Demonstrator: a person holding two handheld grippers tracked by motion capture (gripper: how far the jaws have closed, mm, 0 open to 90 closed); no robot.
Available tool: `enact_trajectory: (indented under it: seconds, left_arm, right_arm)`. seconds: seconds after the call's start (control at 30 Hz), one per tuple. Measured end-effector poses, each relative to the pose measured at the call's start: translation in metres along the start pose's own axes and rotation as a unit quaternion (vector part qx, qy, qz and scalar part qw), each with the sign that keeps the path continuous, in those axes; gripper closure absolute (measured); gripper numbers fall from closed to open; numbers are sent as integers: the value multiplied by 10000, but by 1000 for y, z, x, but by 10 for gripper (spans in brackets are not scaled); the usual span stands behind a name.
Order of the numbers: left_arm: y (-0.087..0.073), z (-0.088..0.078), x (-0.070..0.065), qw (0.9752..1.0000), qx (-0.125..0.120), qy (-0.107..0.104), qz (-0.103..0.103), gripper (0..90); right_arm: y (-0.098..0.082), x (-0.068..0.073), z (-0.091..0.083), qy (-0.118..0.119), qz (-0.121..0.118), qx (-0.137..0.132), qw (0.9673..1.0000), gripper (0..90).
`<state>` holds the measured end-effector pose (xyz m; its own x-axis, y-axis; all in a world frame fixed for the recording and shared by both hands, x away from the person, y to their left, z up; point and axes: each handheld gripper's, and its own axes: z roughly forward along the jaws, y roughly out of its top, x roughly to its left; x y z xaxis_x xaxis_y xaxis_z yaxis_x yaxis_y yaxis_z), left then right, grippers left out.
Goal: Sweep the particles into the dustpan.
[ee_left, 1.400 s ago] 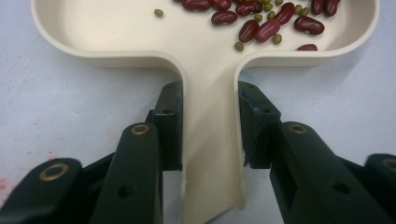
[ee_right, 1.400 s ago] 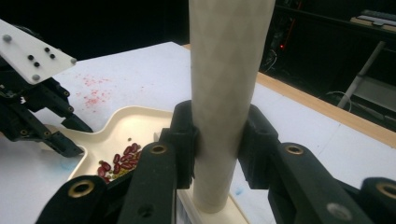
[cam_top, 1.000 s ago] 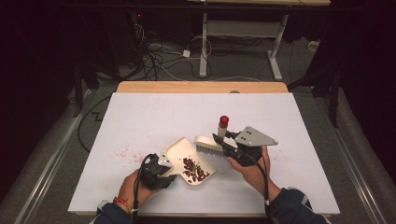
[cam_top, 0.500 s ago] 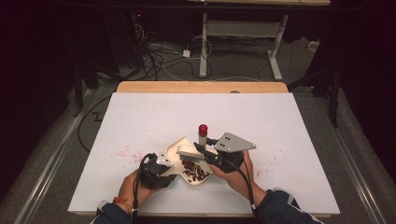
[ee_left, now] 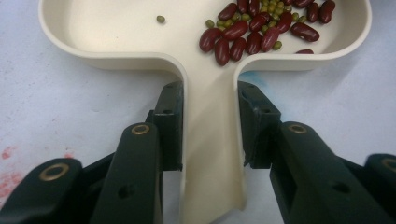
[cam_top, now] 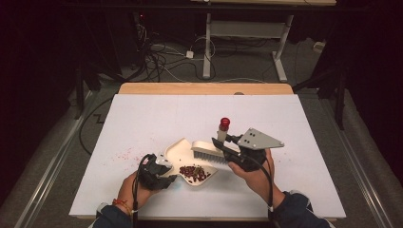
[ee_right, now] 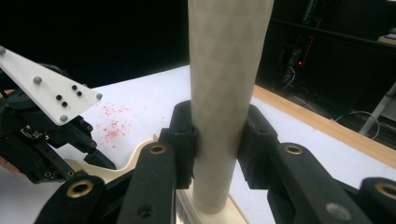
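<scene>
A cream dustpan (cam_top: pixel 179 153) lies on the white table and holds dark red beans (cam_top: pixel 194 173) with a few small green ones. My left gripper (cam_top: pixel 159 172) is shut on the dustpan handle (ee_left: pixel 210 140); the left gripper view has the beans (ee_left: pixel 261 28) heaped at the pan's right side. My right gripper (cam_top: pixel 228 147) is shut on a cream hand brush (cam_top: pixel 209 153) with a red-tipped handle (cam_top: pixel 224 122) pointing up. The bristles hang over the pan's far right rim. In the right gripper view the jaws clamp the brush handle (ee_right: pixel 224 93), and the left gripper (ee_right: pixel 46 135) sits beyond.
Pink stains (cam_top: pixel 126 154) mark the white table sheet left of the dustpan. A wooden strip (cam_top: pixel 204 89) runs along the far table edge. Cables and desk legs (cam_top: pixel 280 52) stand on the dark floor beyond.
The right gripper swung the brush left over the dustpan, then back right and a little up. The left gripper and dustpan stayed put.
</scene>
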<state>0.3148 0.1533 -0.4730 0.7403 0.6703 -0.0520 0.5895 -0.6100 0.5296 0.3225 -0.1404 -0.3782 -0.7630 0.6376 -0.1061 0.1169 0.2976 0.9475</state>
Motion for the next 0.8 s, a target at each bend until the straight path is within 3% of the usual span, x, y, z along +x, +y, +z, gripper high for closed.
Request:
enact_trajectory:
  seconds: [0.4,0.6,0.8]
  left_arm:
    - [-1,1,5,10000,28,-43,-44,634]
    - [-1,1,6,10000,2,-35,-53,633]
    - [-1,1,8,10000,-2,-31,-68,633]
  right_arm:
    - [1,-36,-45,-242,-63,137,9996,703]
    - [-9,-57,-69,-361,70,239,9990,703]
    - [-17,-65,-87,-434,196,353,9982,703]
